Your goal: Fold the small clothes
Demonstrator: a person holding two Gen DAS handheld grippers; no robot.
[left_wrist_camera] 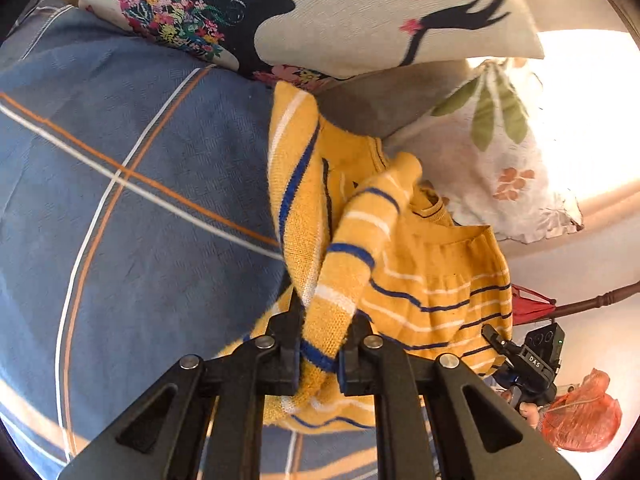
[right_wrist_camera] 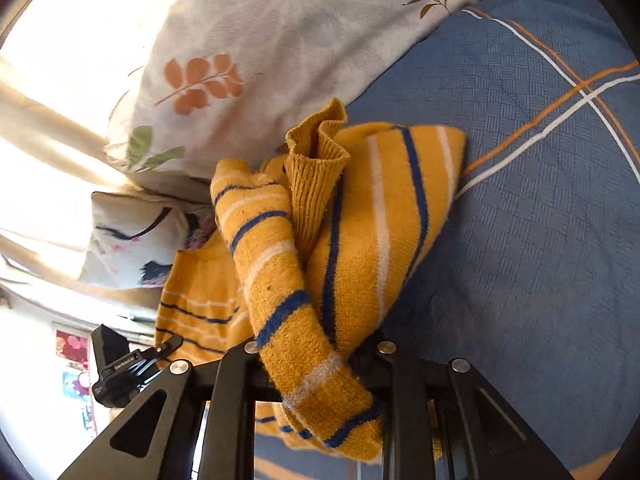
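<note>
Where the blue checked bedspread (left_wrist_camera: 140,208) meets 2 flower-printed pillows, the mustard-yellow knitted sweater with blue and white stripes (left_wrist_camera: 400,264) lies bunched on the bed. The left gripper (left_wrist_camera: 318,354) has its fingers clenched on one fold; the right gripper (right_wrist_camera: 316,376) clamps another striped fold.

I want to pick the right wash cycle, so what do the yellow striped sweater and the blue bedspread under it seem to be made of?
Yellow striped sweater: a soft, matte knit, probably wool or acrylic; visible loops, fuzzy surface and ribbed cuff suggest this.
Blue bedspread: woven cloth, likely cotton, matte, with a fine basket-weave texture. Fibre content cannot be confirmed by sight.
</note>
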